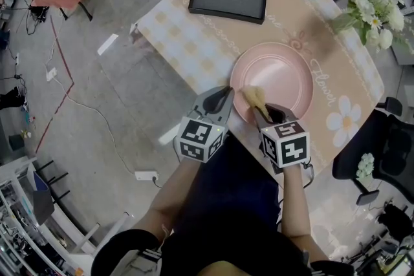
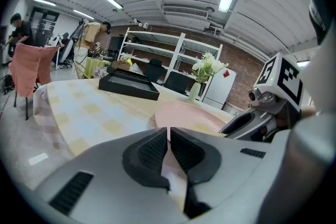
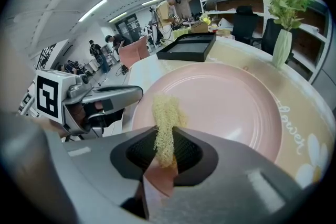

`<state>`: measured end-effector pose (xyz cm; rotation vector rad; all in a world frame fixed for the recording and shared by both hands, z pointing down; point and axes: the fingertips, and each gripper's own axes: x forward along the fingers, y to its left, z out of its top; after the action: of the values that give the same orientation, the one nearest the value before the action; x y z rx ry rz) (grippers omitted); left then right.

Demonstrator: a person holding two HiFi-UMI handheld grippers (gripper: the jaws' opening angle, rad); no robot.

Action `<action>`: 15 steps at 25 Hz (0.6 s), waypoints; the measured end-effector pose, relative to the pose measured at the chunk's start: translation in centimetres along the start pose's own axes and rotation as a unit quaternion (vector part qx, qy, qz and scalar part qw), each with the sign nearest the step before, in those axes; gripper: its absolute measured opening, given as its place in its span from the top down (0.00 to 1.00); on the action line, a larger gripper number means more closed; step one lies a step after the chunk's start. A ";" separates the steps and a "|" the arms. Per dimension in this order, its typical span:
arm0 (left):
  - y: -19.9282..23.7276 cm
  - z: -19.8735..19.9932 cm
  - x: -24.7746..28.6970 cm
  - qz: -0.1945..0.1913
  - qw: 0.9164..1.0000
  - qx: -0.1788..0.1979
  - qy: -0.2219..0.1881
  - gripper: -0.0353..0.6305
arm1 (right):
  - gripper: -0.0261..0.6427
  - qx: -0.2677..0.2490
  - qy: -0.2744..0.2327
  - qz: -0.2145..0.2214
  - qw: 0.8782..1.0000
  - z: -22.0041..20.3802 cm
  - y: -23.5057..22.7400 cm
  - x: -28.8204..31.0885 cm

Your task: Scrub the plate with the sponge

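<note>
Right gripper (image 3: 166,150): clamped on the yellow mesh sponge (image 3: 165,118), its tuft sticking out ahead so it meets the dish first.
Left gripper (image 1: 224,99): jaws squeezed to a slit at the rim, seemingly steadying it.
Pink plate (image 1: 284,77): frame centre, on the table (image 1: 187,35).

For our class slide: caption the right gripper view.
Right gripper holding a yellow sponge at the pink plate's edge.

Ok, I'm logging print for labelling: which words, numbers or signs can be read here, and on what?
"Flower": script on the cloth, right of the plate.
Fainter script on the cloth beyond the plate: too blurred to read.
Left cube, right cube: square markers only, no letters.
Plate, sponge: no print.
</note>
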<state>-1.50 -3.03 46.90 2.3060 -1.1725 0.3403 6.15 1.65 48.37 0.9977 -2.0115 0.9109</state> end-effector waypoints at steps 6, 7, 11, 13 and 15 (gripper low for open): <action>-0.1 0.1 0.2 0.001 1.000 0.001 -0.001 0.91 | 0.85 0.006 -0.003 -0.007 1.000 -0.1 -0.9 -0.3; -0.1 0.1 0.2 0.001 1.000 0.000 -0.001 0.91 | 0.85 0.007 -0.004 -0.008 1.000 -0.1 -1.1 -0.4; -0.1 0.1 0.3 0.003 1.000 -0.001 -0.002 0.91 | 0.85 0.010 -0.005 -0.015 1.000 -0.1 -1.9 -0.6; -0.1 0.2 0.3 0.003 1.000 -0.001 -0.003 0.91 | 0.85 0.013 -0.006 -0.018 1.000 -0.2 -2.3 -0.8; -0.2 0.2 0.3 0.003 1.000 -0.001 -0.003 0.91 | 0.85 0.015 -0.007 -0.021 1.000 -0.2 -2.6 -1.0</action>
<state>-1.20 -3.22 46.79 2.3026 -1.1825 0.3348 8.86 0.94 48.39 1.0623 -1.9861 0.9164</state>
